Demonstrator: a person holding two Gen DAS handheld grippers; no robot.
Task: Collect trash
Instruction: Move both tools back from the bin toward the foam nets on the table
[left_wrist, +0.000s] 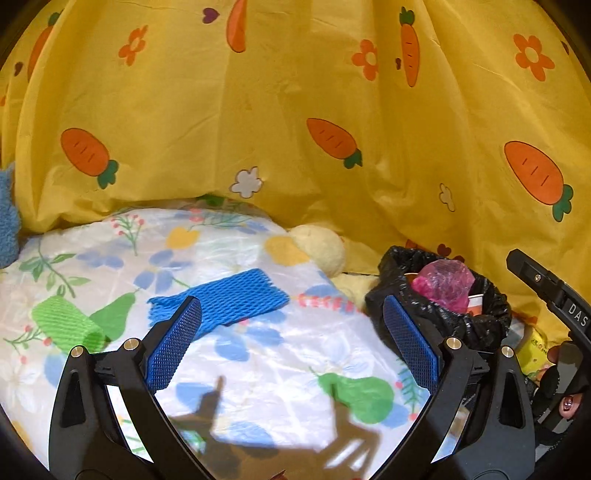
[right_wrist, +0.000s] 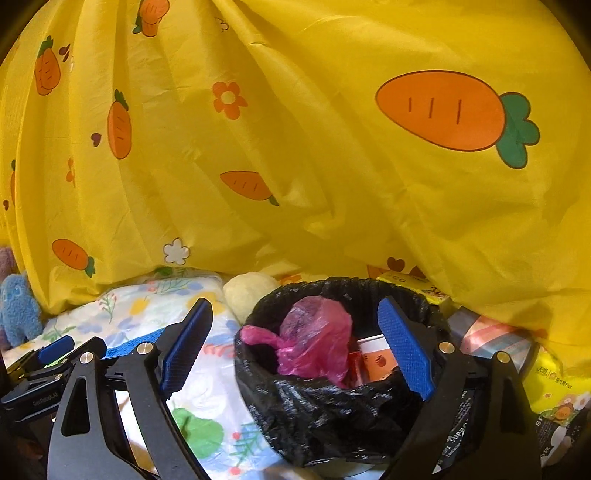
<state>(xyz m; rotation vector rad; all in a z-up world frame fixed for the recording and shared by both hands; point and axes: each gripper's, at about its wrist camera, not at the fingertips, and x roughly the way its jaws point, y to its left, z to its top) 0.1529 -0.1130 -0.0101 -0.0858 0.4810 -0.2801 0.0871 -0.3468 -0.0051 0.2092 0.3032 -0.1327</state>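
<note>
A blue foam net sleeve (left_wrist: 221, 301) lies on the flowered white cloth (left_wrist: 258, 369), with a green foam net sleeve (left_wrist: 66, 325) to its left. My left gripper (left_wrist: 291, 332) is open and empty, just in front of the blue sleeve. A bin lined with a black bag (right_wrist: 332, 406) holds a crumpled pink plastic bag (right_wrist: 314, 347) and an orange-white carton (right_wrist: 376, 358). My right gripper (right_wrist: 295, 347) is open and empty, hanging over the bin's mouth. The bin also shows in the left wrist view (left_wrist: 443, 314), at right.
A yellow carrot-print curtain (left_wrist: 295, 110) hangs close behind everything. A cream plush toy (left_wrist: 321, 247) lies by the bin, a blue plush toy (right_wrist: 18, 310) at the far left. Yellow packets (right_wrist: 554, 391) lie right of the bin.
</note>
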